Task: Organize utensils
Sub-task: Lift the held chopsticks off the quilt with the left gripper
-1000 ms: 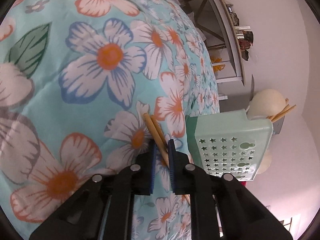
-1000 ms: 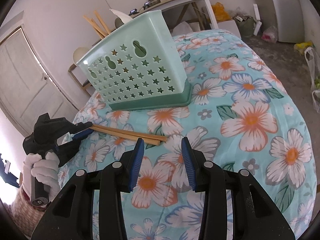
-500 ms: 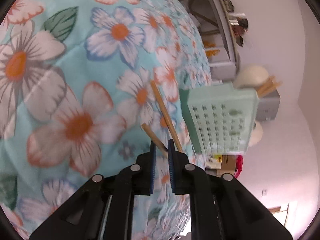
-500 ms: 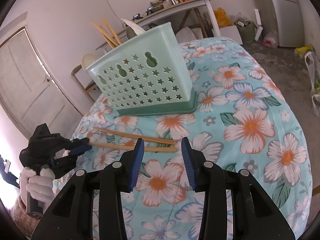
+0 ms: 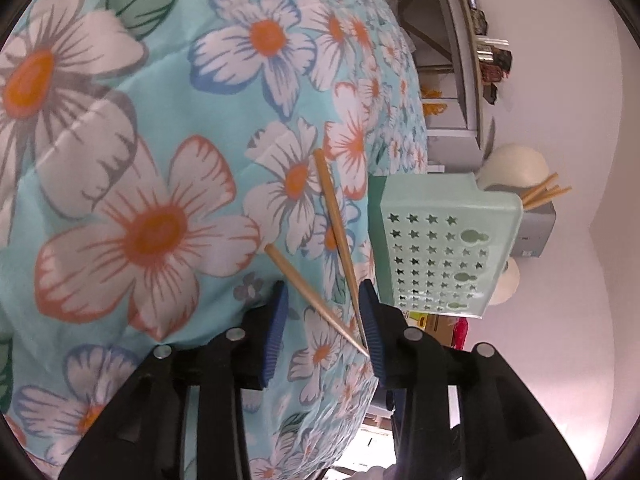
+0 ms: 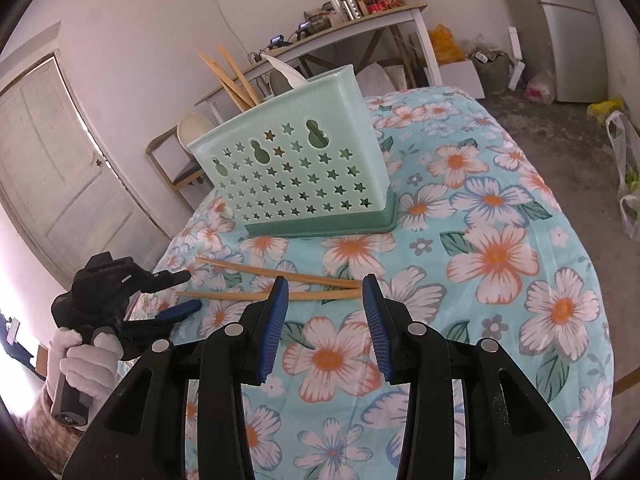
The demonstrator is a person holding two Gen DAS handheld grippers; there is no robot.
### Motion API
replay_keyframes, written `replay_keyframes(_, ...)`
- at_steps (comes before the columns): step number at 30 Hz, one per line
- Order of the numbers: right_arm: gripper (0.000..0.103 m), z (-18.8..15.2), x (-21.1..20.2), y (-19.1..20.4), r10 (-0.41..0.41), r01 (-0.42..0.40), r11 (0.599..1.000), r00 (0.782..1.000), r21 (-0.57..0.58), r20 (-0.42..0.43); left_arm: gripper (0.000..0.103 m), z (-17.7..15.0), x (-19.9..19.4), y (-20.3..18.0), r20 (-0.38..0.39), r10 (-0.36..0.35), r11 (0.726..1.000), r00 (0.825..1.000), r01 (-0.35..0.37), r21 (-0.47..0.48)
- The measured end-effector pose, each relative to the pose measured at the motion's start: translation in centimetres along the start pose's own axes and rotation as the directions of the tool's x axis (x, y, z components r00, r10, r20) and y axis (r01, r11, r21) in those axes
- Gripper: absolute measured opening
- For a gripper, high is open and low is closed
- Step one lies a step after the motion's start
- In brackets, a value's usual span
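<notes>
Two wooden chopsticks (image 6: pixel 280 275) lie crossed in a narrow V on the floral cloth (image 6: pixel 496 256), in front of the mint-green star-punched basket (image 6: pixel 300 176). The left gripper (image 6: pixel 182 292), held by a white-gloved hand (image 6: pixel 80 364), sits at their thin ends with its jaws opening. In the left wrist view both chopsticks (image 5: pixel 332 220) run between the left gripper (image 5: pixel 323 296) pads, and their tips rest by the right pad. The right gripper (image 6: pixel 325 284) hovers open just before the chopsticks' thick ends and holds nothing. Several chopsticks (image 6: pixel 232 76) and a white spoon (image 6: pixel 286 72) stand in the basket.
The basket (image 5: pixel 440 248) stands near the cloth's far edge. Behind it are a chair (image 6: pixel 188 148), a door (image 6: pixel 60 168) and a cluttered side table (image 6: pixel 360 20). Bags (image 6: pixel 628 176) lie on the floor to the right.
The left gripper's jaws were shut on the chopsticks' thin ends and have now spread apart. The two chopsticks have fanned out into a V. The right gripper has lifted slightly.
</notes>
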State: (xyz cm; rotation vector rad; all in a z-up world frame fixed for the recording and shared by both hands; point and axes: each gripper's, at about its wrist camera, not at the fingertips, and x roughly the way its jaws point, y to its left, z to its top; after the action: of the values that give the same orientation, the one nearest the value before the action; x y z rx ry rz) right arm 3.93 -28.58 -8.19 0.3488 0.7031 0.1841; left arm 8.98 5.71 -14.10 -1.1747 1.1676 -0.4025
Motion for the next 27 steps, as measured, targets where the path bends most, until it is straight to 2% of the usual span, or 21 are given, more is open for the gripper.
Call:
replay_keyframes(2, 0.038, 0.0, 0.0, 0.0, 0.002, -0.002, 1.0, 1.0, 0.001, 0.0, 0.034, 0.1, 0.1, 0.1, 0.007, 0.014, 1.0, 1.0, -0.014, -0.023)
replay_keyframes(8, 0.038, -0.1, -0.1, 0.1, 0.003, -0.003, 1.0, 1.0, 0.0, -0.002, 0.013, 0.4, 0.6, 0.6, 0.034, 0.082, 0.994, 0.996, -0.08, -0.07)
replay_keyframes(16, 0.038, -0.2, 0.0, -0.2, -0.003, 0.003, 1.0, 1.0, 0.014, -0.004, 0.012, 0.4, 1.0, 0.4, 0.042, 0.096, 0.993, 0.994, -0.093, -0.07)
replay_keyframes(23, 0.038, 0.2, -0.4, 0.3, -0.004, 0.004, 1.0, 1.0, -0.009, 0.006, 0.011, 0.3, 1.1, -1.0, 0.057, 0.137, 0.99, 0.989, -0.138, 0.012)
replay_keyframes(27, 0.038, 0.7, -0.3, 1.0, 0.002, -0.001, 0.999, 1.0, -0.049, 0.005, 0.011, 0.3, 1.1, -2.1, 0.04, 0.188, 0.974, 0.981, -0.192, 0.121)
